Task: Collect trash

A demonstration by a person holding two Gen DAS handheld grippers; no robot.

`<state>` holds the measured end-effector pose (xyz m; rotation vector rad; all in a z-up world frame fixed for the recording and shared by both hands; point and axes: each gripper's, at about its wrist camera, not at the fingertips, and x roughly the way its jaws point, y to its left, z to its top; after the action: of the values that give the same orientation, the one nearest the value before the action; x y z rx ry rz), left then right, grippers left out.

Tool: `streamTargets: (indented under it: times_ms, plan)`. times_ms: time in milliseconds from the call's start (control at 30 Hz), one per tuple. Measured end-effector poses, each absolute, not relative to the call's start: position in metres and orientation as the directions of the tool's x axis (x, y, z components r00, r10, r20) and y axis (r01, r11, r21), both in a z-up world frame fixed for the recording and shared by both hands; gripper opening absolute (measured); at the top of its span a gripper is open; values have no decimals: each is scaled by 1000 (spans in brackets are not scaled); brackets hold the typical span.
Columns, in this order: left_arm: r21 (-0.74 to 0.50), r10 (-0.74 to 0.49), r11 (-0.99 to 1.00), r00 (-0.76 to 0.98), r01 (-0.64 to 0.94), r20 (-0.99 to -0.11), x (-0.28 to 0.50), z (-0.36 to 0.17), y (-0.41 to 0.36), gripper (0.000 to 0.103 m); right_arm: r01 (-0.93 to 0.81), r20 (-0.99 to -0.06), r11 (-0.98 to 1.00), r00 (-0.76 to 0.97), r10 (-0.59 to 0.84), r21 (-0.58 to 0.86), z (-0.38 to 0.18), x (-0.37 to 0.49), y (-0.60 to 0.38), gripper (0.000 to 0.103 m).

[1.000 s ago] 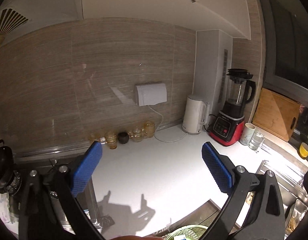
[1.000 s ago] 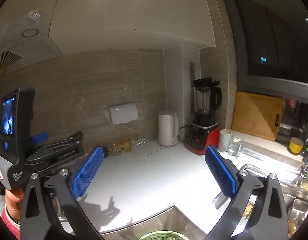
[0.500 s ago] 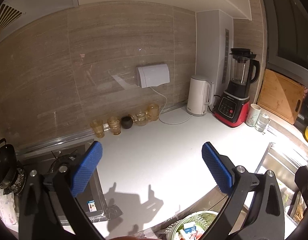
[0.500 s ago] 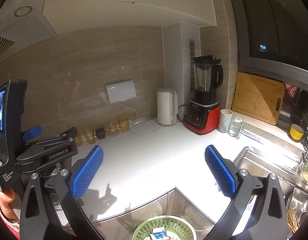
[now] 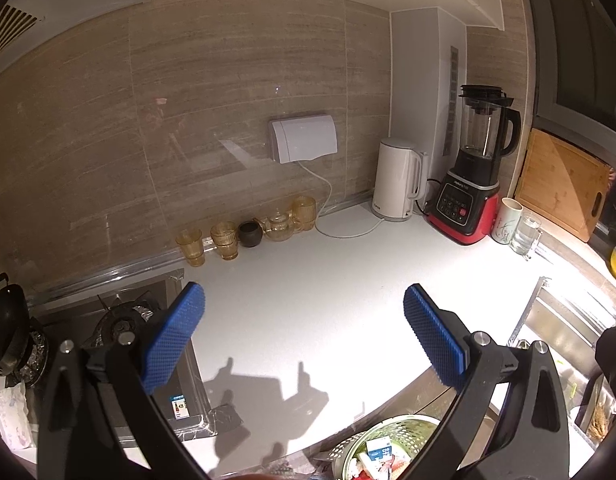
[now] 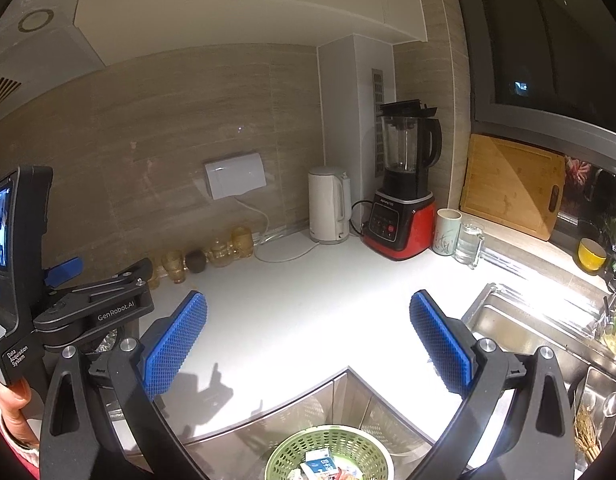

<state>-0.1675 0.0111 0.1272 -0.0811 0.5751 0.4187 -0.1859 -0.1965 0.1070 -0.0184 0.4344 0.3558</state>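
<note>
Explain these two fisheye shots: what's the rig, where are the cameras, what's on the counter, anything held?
There is no robot arm: a person carries one hand-held gripper in each hand, each with a camera looking forward along its two blue-padded fingers. One picture comes from the left hand-held gripper, the other from the right hand-held gripper; the right view also shows the left unit's body at its left edge. Both are open and hold nothing. On the white counter stand a white kettle, a red blender, a mug, a glass and amber glasses along the wall. A sink lies to the right. Below the counter edge sits a green basket with packaging in it.
</note>
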Motion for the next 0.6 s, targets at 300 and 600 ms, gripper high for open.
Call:
streamTargets:
  times_ms: [300, 600]
  plan:
    - [47, 350, 920, 762, -388, -545, -166, 126, 13, 95, -340, -423, 939, 843, 332, 60, 106, -184, -194, 101]
    - [46, 342, 924, 765, -380, -545, -166, 126, 15, 95, -338, -424, 940, 844, 329, 56, 106, -183, -193, 101]
